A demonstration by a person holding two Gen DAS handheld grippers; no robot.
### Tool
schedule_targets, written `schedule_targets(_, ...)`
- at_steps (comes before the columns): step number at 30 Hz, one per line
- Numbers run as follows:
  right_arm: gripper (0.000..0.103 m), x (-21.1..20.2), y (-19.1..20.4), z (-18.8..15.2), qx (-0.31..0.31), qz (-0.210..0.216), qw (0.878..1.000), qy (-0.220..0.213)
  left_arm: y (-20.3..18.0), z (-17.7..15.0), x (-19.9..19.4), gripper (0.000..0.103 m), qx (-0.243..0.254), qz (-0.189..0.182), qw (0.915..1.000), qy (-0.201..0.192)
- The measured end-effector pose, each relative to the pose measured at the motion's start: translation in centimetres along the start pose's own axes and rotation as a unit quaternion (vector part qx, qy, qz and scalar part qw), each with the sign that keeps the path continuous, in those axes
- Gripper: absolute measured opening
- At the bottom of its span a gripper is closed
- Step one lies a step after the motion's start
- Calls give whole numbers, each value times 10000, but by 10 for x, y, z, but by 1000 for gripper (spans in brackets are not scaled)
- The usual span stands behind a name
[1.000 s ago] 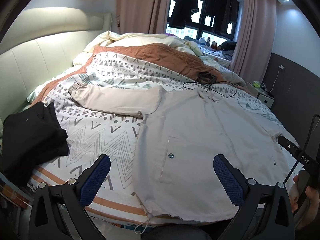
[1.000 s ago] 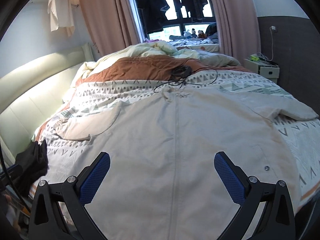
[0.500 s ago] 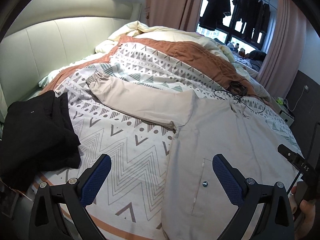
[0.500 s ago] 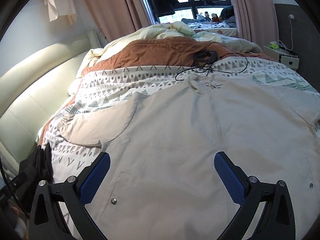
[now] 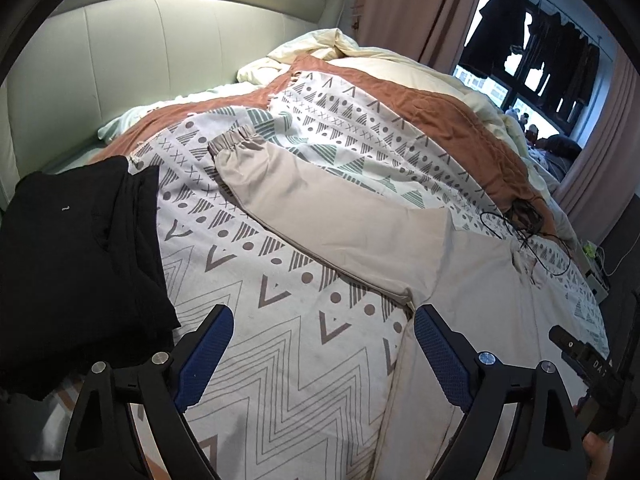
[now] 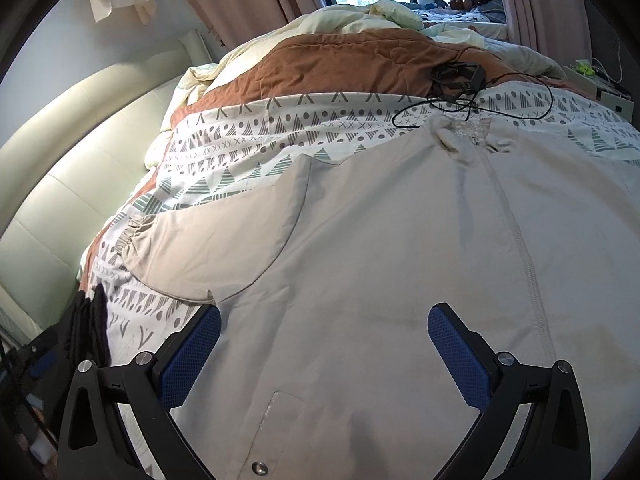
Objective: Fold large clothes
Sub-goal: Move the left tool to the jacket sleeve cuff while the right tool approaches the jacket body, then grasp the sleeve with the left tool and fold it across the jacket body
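Both claws have swung leftward over the bed since a second ago: the left one has left the jacket's hem and pocket behind and now looks along the outstretched sleeve; the right one has closed in on the jacket's front.

Left claw: blue pads spread wide, nothing between them. It hovers over the patterned bedspread, its right pad near the armpit seam of the jacket.

Right claw: also spread wide and empty, hanging over the left half of the beige jacket, its left pad close to the armpit.

The jacket lies flat on the bedspread, front up, zip line running up to the collar. A pocket flap with a metal snap shows near the bottom edge of the right wrist view. The sleeve stretches out to the left, elastic cuff at its far end.

Left of the sleeve, near the bed's edge, a pile of black clothing, apart from the jacket.

Beyond the collar, a black cable loops on the bedspread, touching the collar area, next to a small black device on the rust-brown quilt.

Farther: cream duvet, padded headboard, pink curtains, dark garments hanging at the window.
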State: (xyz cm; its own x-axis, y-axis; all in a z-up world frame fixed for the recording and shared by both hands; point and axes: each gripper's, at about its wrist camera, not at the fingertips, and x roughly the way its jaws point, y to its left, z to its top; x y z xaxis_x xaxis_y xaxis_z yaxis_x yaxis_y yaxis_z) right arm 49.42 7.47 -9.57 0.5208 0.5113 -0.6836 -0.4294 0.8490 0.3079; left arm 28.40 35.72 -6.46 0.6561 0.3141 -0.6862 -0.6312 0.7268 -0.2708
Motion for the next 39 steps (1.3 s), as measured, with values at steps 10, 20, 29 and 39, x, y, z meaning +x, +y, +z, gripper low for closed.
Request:
schedule_targets(10,97,22,-25,-8,166,-270,9989,352,21,38,92,71,-319,124,9981,515)
schedule_targets(20,80,57,-64,-3,718,-683,9924,730,46,57,188,59,-996,260,9893,1030)
schedule_targets(29,80,65,-63,0,714,-454,9936,747,73,71,245,46,-1485,560,9836,861)
schedule_targets(39,39,88,-50,5,954,516,9889,1014,95,100,231,3,-1984,206,9782,573)
